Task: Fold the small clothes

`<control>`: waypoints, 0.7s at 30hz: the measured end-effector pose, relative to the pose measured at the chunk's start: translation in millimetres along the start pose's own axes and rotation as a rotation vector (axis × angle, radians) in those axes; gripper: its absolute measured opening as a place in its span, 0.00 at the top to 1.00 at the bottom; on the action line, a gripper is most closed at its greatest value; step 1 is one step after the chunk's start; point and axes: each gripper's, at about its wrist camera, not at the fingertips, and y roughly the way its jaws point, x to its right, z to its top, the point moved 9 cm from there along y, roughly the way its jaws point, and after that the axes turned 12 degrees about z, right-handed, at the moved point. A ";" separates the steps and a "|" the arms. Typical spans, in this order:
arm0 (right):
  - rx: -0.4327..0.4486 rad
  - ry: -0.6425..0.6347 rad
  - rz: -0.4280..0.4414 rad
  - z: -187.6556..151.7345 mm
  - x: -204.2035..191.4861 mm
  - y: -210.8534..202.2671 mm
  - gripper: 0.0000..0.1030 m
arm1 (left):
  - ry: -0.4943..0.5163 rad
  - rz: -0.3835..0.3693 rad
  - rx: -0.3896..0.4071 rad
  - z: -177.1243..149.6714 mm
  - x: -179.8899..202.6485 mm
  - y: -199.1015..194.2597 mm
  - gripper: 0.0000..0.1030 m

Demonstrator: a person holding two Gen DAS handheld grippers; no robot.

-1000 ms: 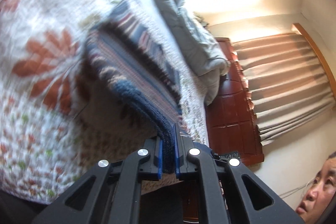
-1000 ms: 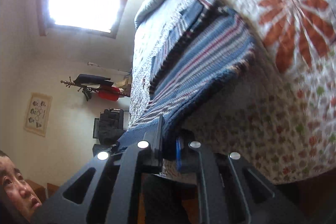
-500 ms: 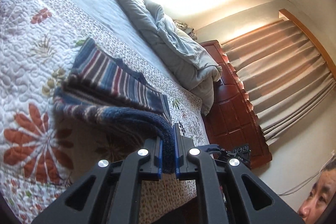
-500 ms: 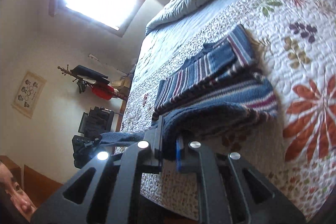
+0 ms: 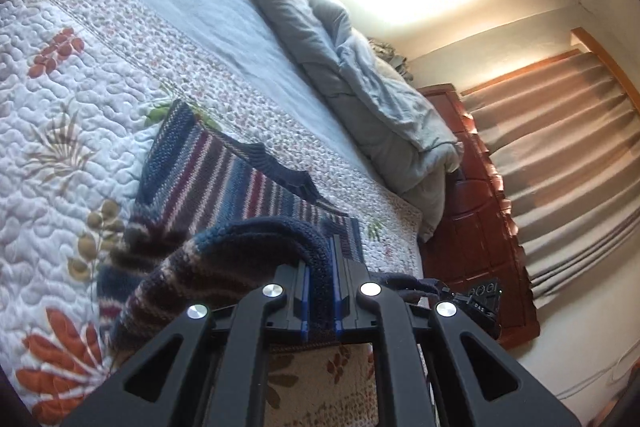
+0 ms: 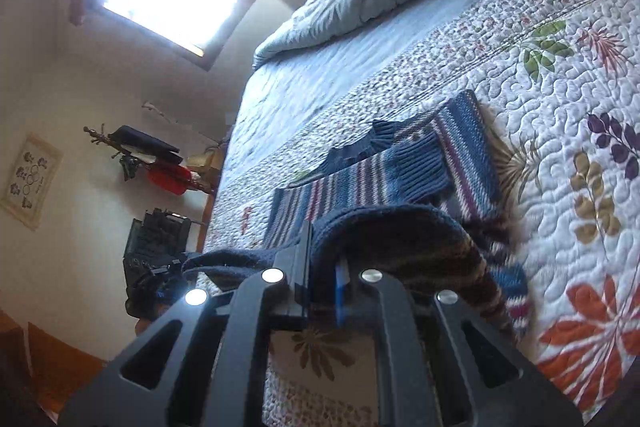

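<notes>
Hem of the striped sweater (image 5: 224, 187) is clamped in both closed units, left hand-held gripper (image 5: 320, 291) and right hand-held gripper (image 6: 324, 287). Garment body lies ahead on the bed quilt (image 5: 60, 75), collar end farthest, so the fold carries forward.

From the left wrist we look forward and slightly down along the left gripper (image 5: 320, 291), close over the near edge of the quilted bed (image 5: 80, 75), with curtains at the frame's right. Our right wrist view runs along the right gripper (image 6: 322, 283), equally near, window at upper left. Both share the striped sweater (image 5: 224, 179) (mid-frame in each) and the rumpled duvet (image 5: 360, 75).
</notes>
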 end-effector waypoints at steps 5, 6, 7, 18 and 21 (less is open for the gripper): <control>-0.040 0.052 -0.087 20.1 52.2 42.6 0.93 | -0.042 0.081 -0.063 22.3 -28.7 61.1 0.92; -0.049 0.062 -0.099 22.5 60.2 49.2 0.93 | -0.050 0.096 -0.071 24.9 -34.7 70.1 0.92; -0.055 0.069 -0.116 24.8 69.3 56.3 0.93 | -0.060 0.114 -0.079 28.0 -42.4 81.6 0.92; -0.110 0.102 -0.154 42.4 117.2 91.8 0.51 | -0.056 0.180 -0.170 39.0 -75.5 125.8 0.64; -0.105 0.041 -0.105 52.6 102.6 83.1 0.46 | 0.004 0.188 -0.115 48.6 -67.8 108.9 0.42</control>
